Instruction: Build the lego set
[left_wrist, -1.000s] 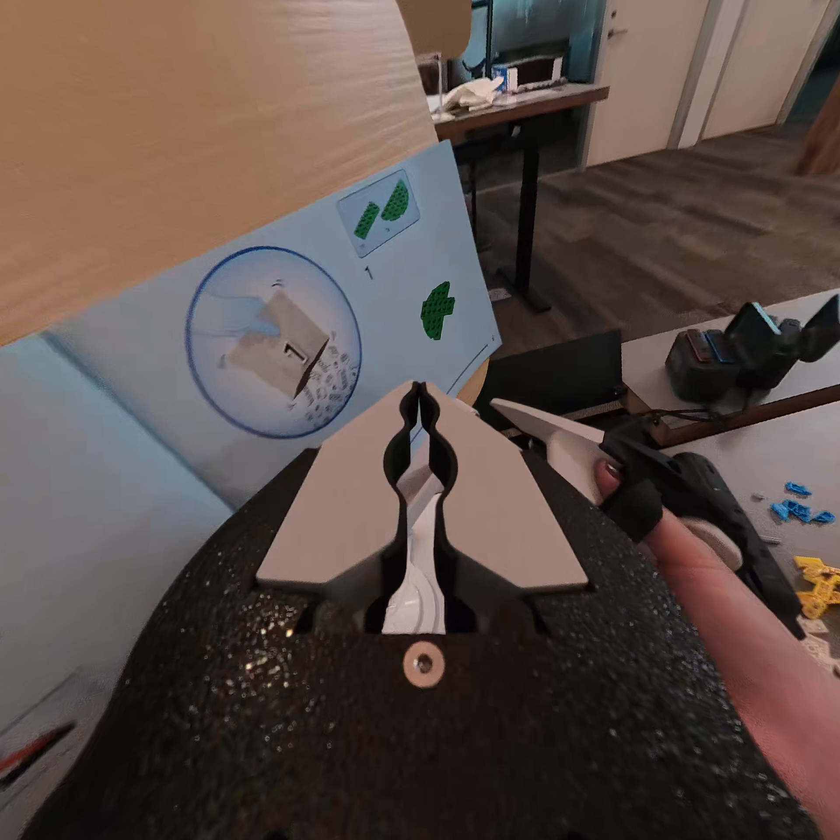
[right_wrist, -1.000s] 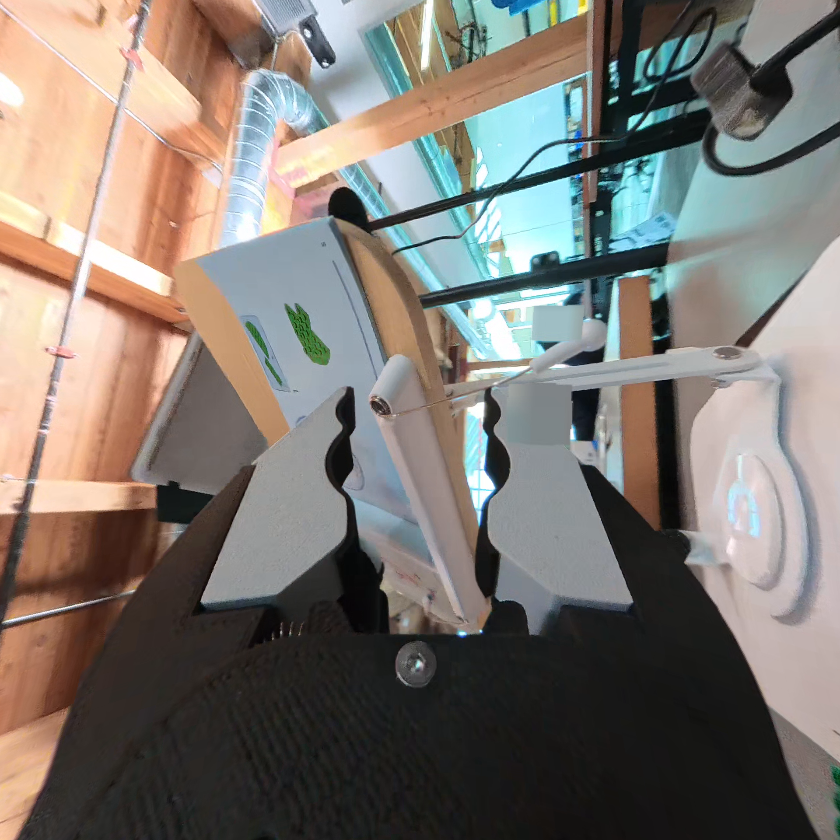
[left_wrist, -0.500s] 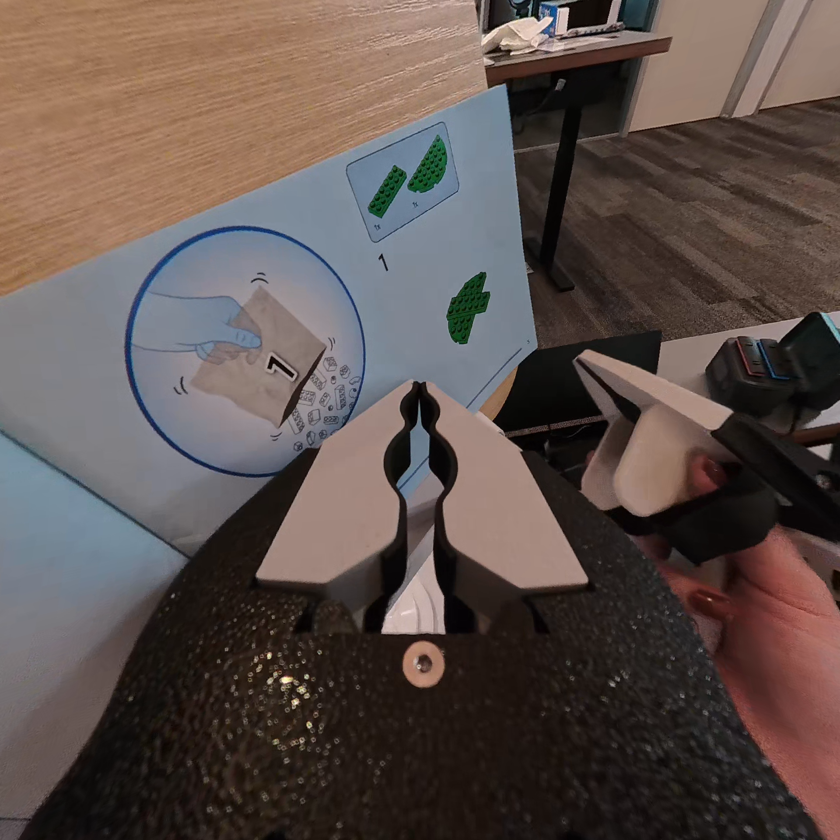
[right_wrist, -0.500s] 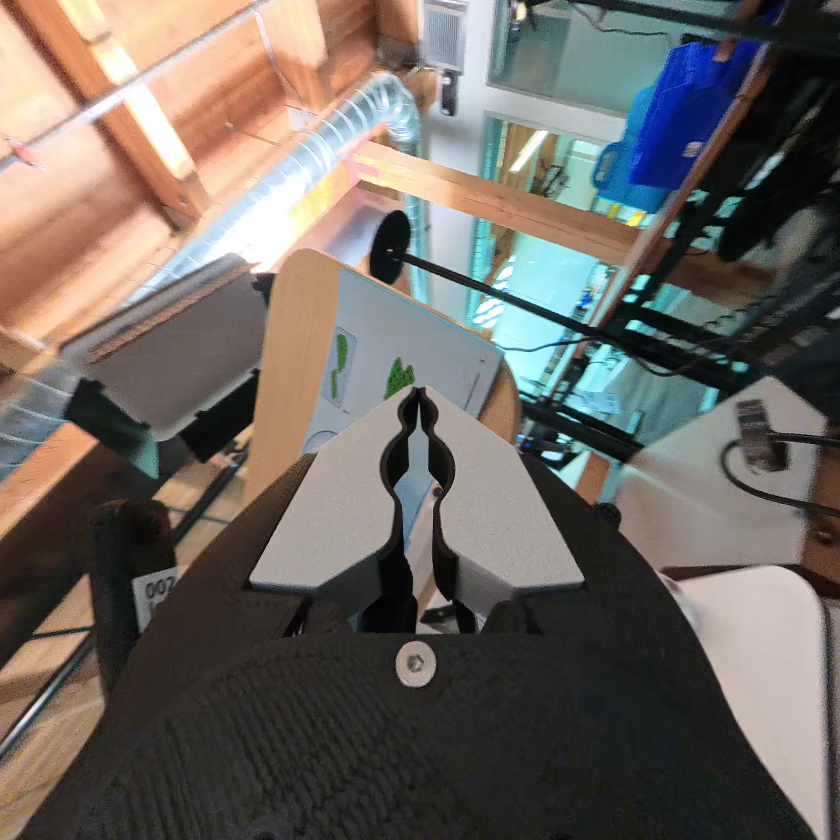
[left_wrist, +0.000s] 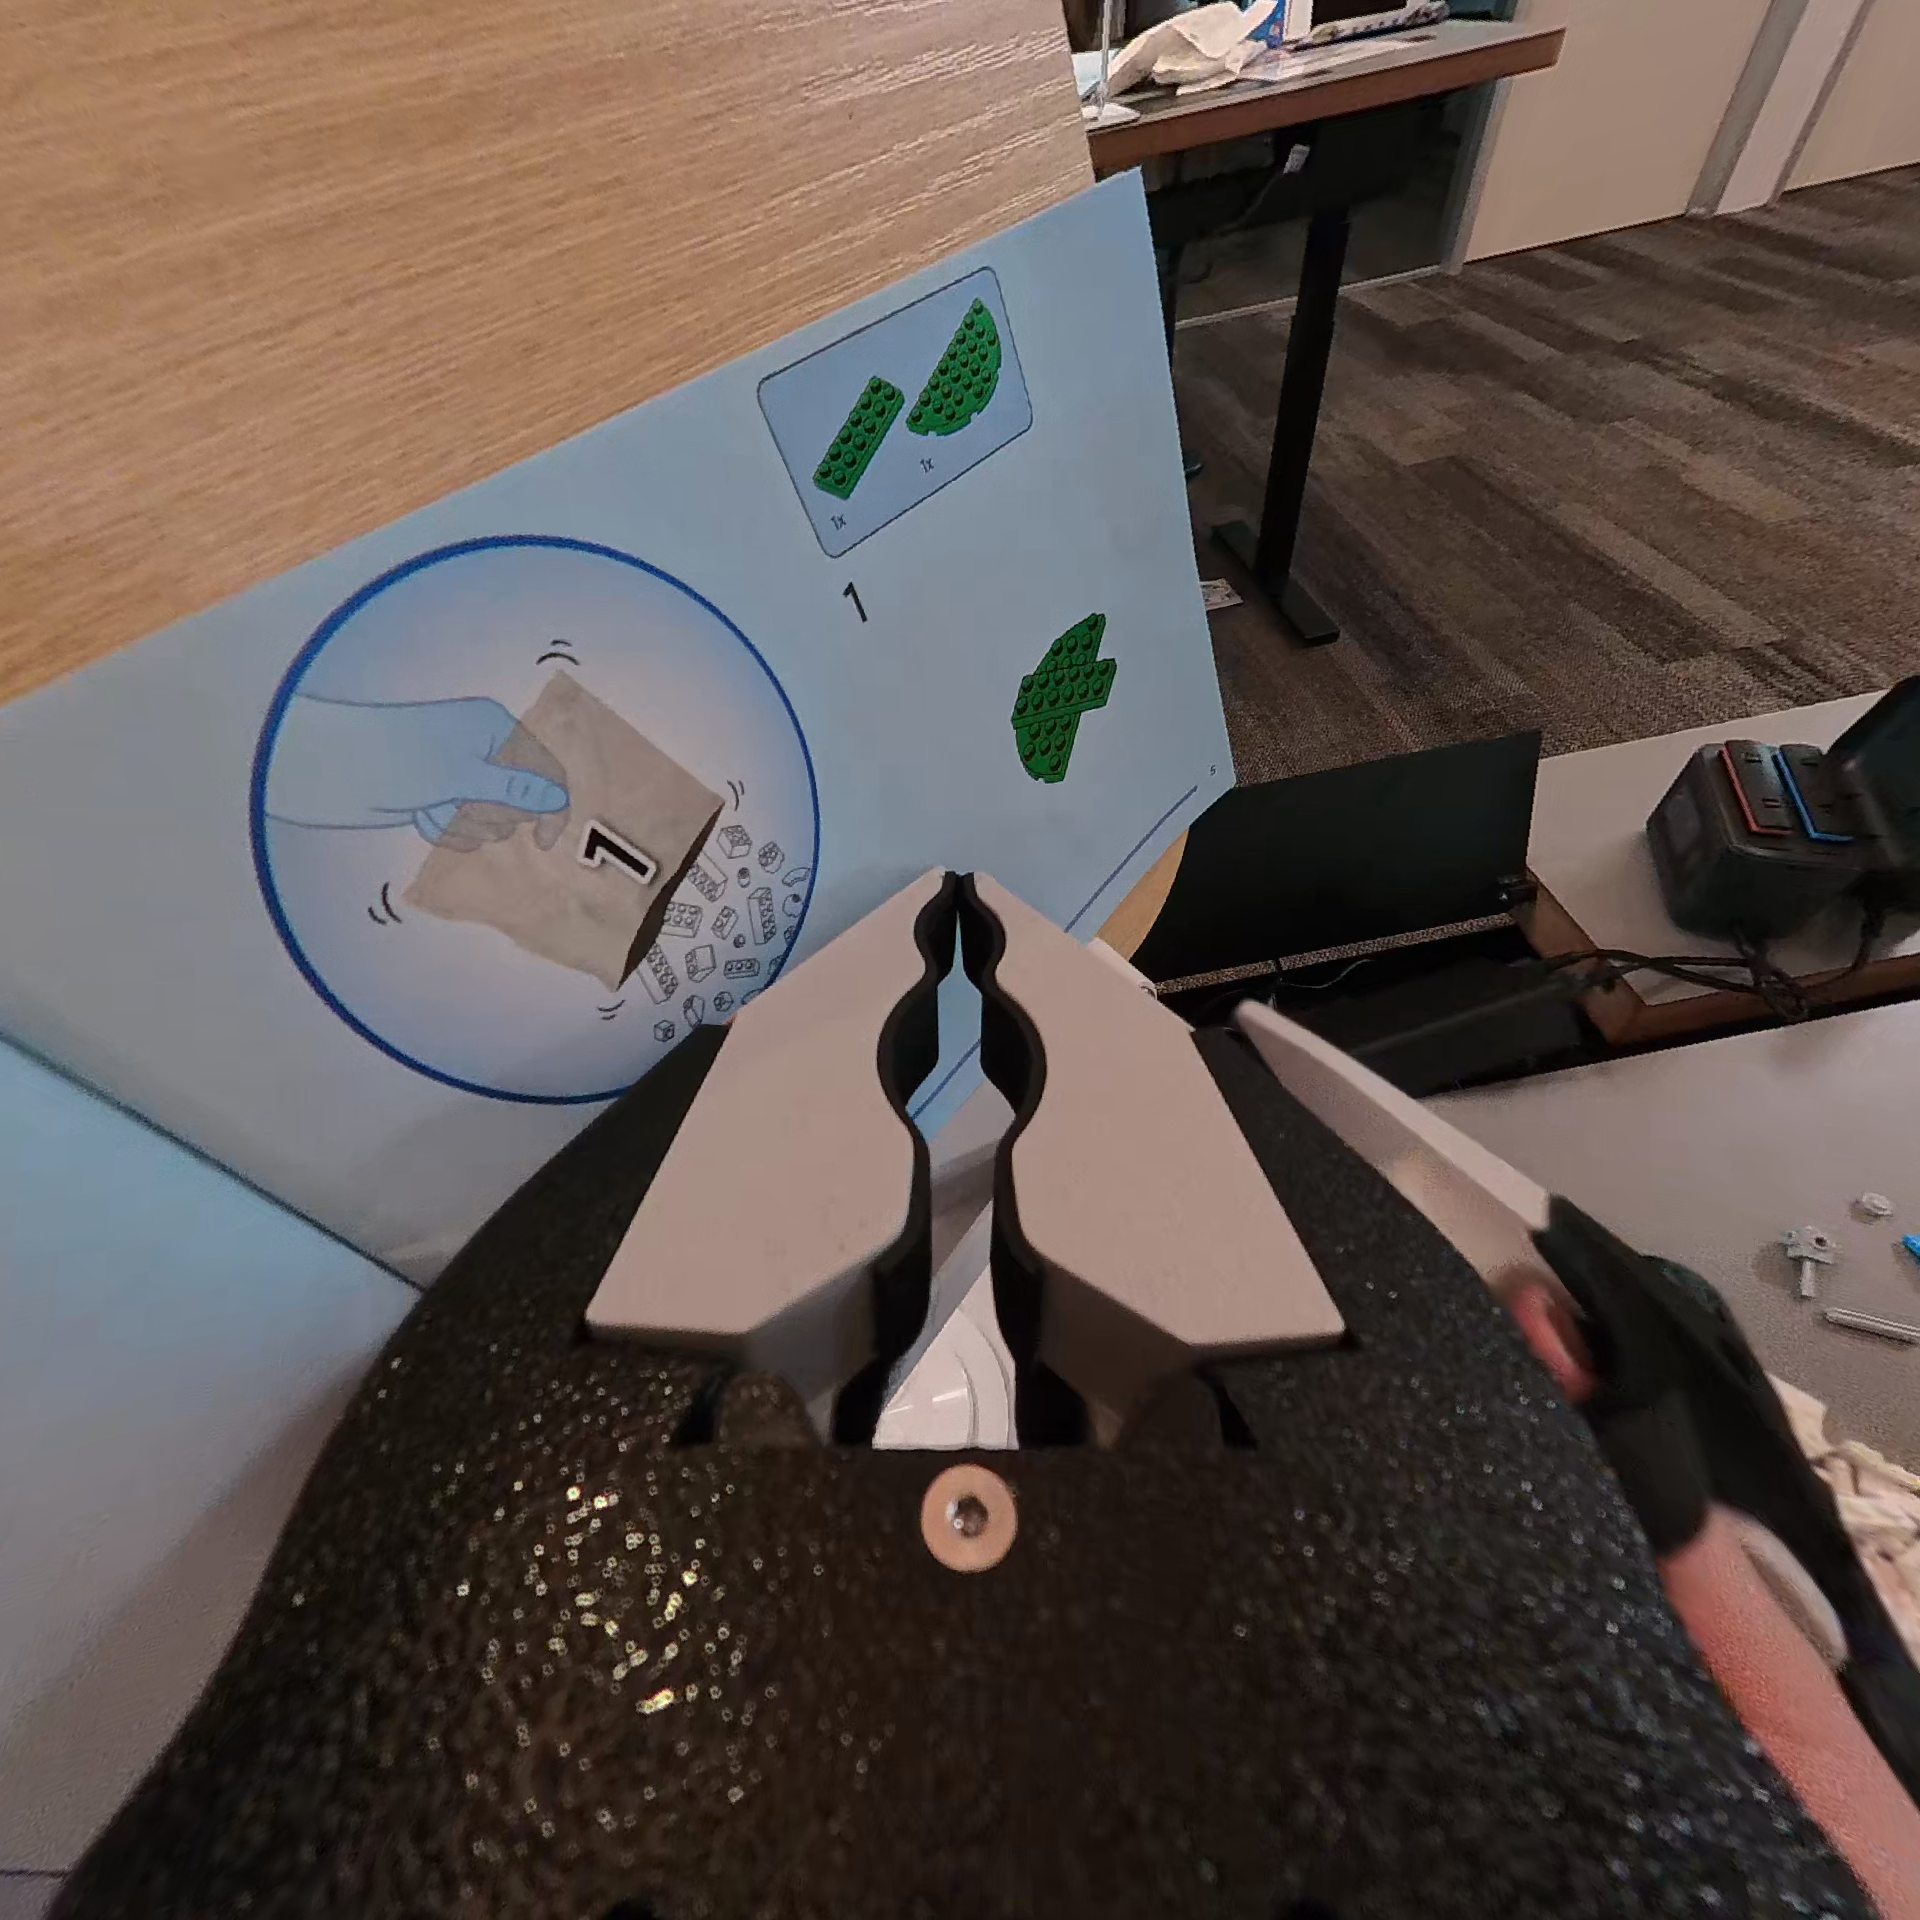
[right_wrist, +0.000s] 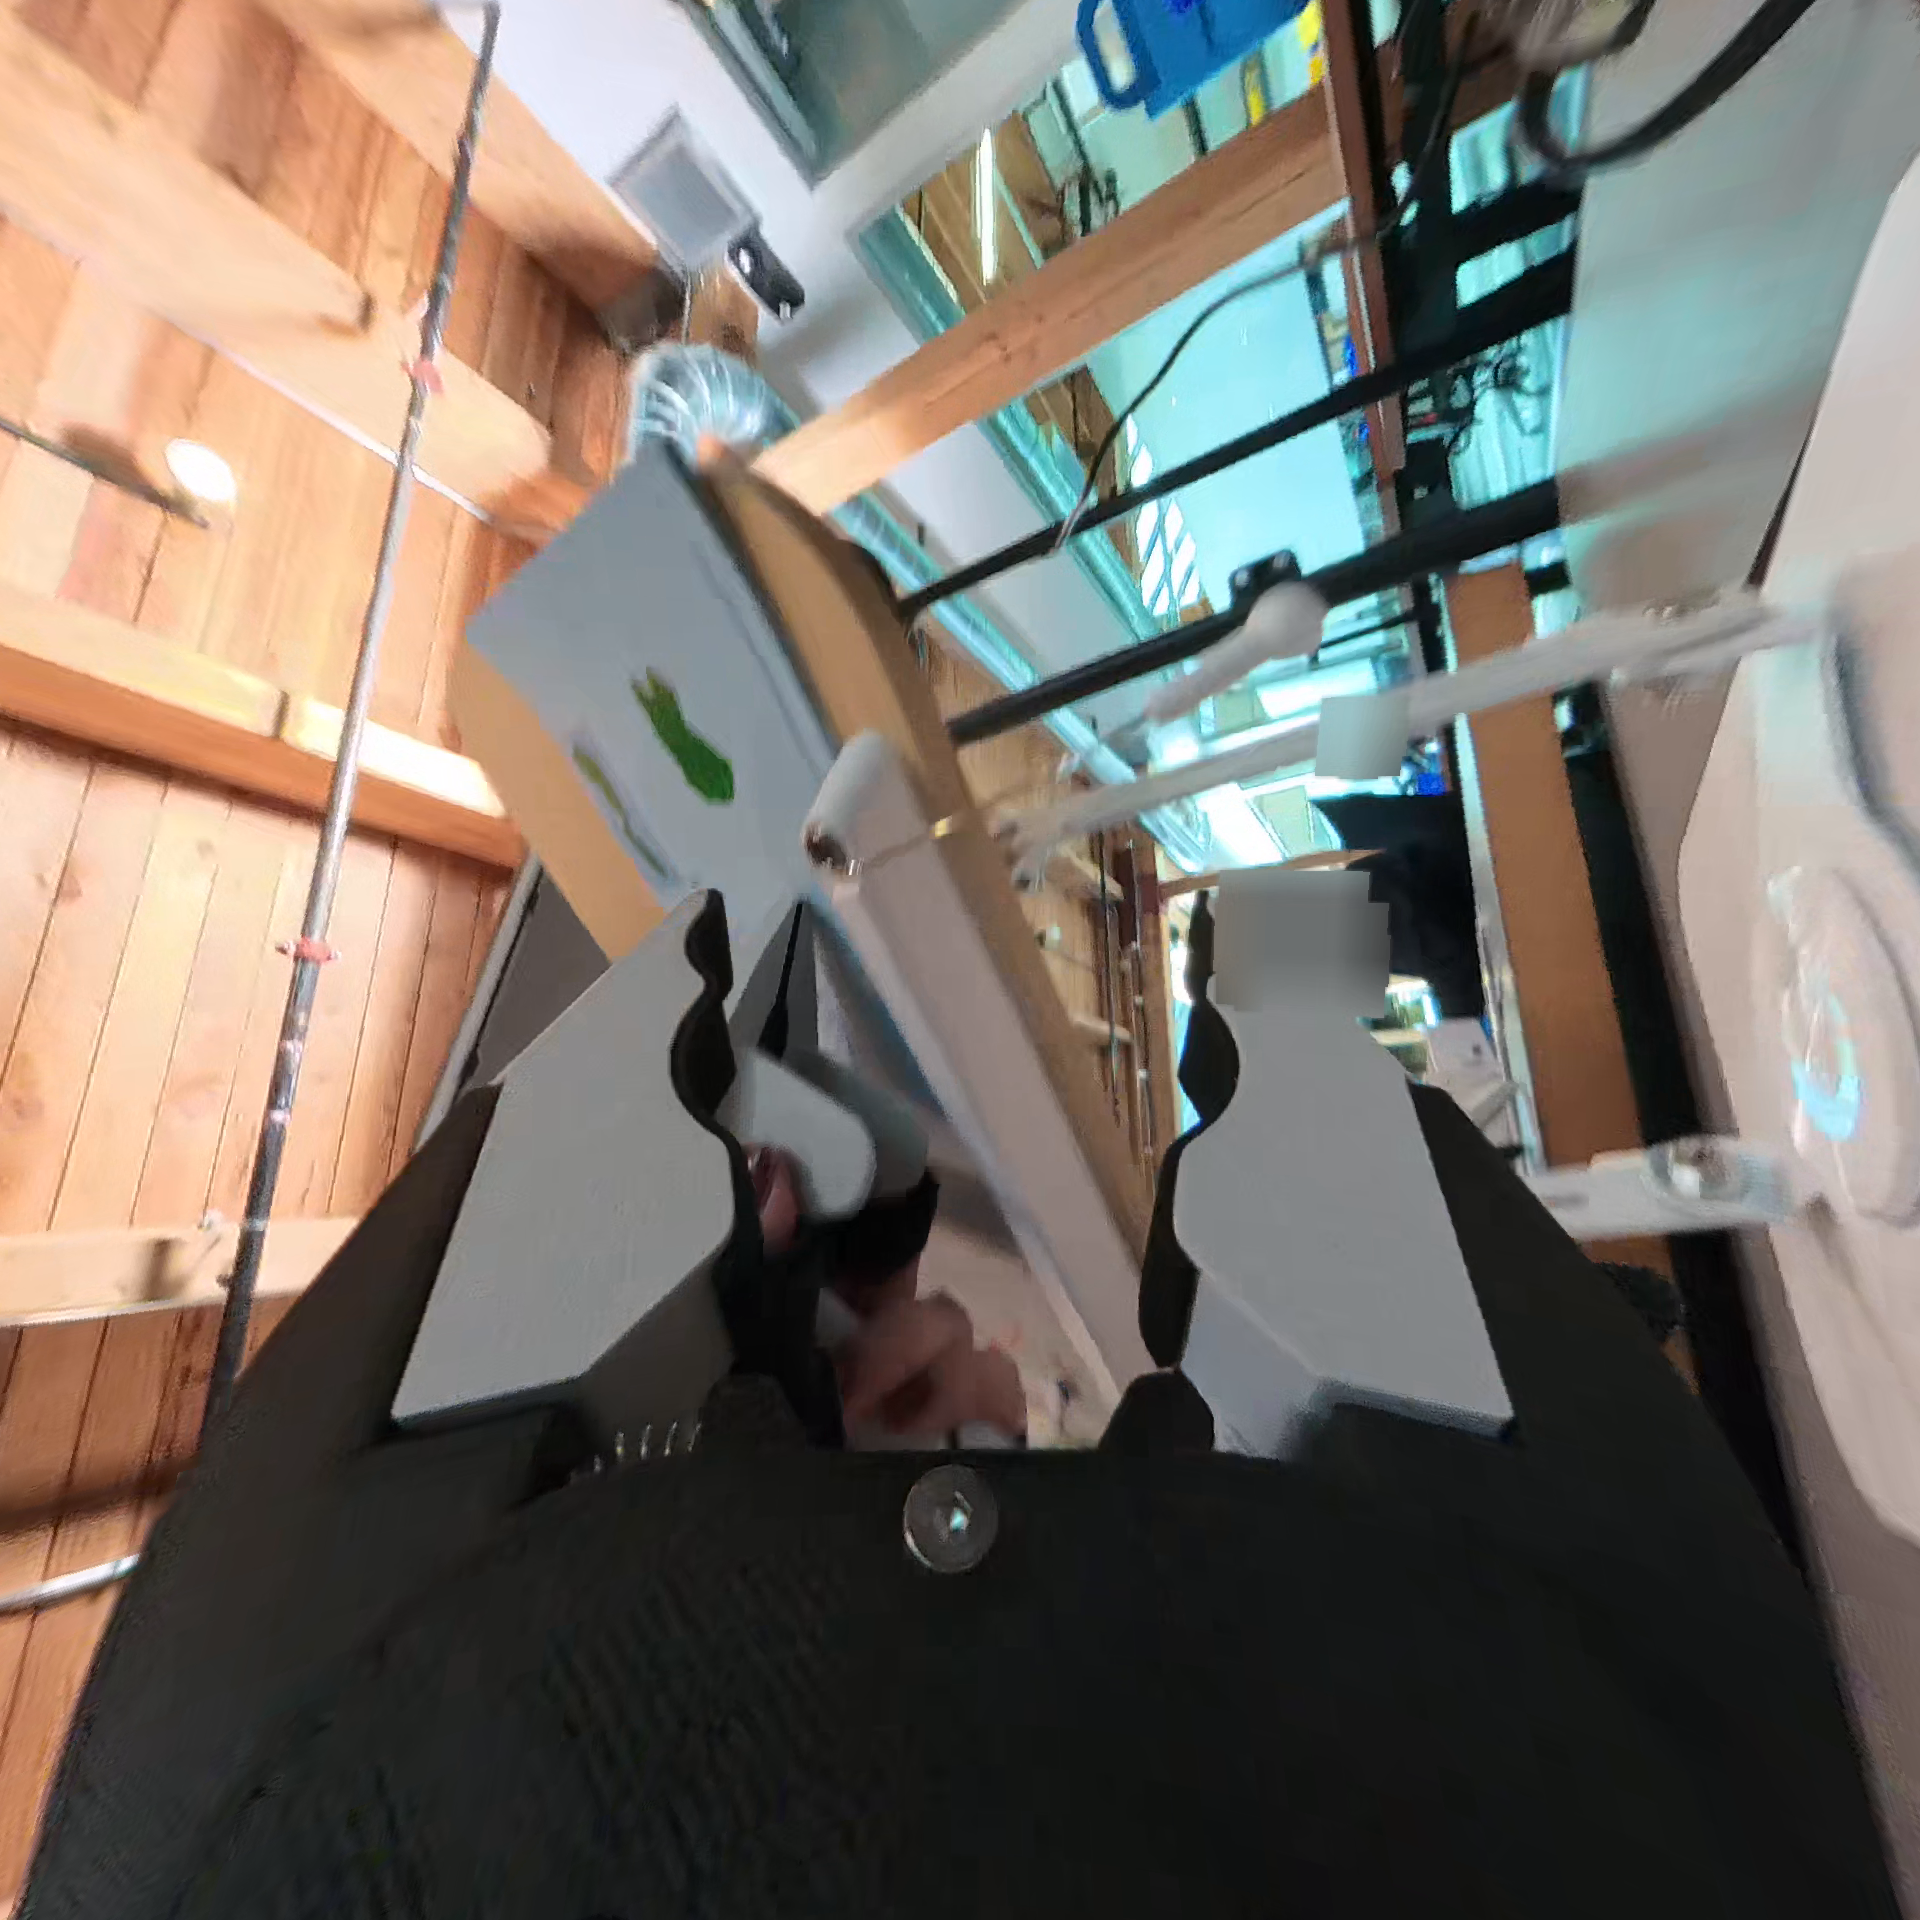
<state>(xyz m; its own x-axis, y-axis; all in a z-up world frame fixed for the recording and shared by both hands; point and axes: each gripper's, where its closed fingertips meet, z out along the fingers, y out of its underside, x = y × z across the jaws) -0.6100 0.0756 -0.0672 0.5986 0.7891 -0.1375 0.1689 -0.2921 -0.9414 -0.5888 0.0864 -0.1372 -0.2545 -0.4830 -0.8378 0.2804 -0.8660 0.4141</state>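
The left tongs (left_wrist: 956, 883) are pressed together, empty, before a pale blue brick-building instruction booklet (left_wrist: 665, 644) propped on a wooden stand (left_wrist: 416, 260) for reading. At three o'clock, the right tongs (right_wrist: 956, 935) are spread around the stand's white arm (right_wrist: 935, 997), untouched.

Grey fingers (left_wrist: 790, 1143), blk textured body, silver screw

surface: grey top (left_wrist: 1683, 1143), right side
on it: small grey (left_wrist: 1808, 1252) and blue bits (left_wrist: 1910, 1245), scattered
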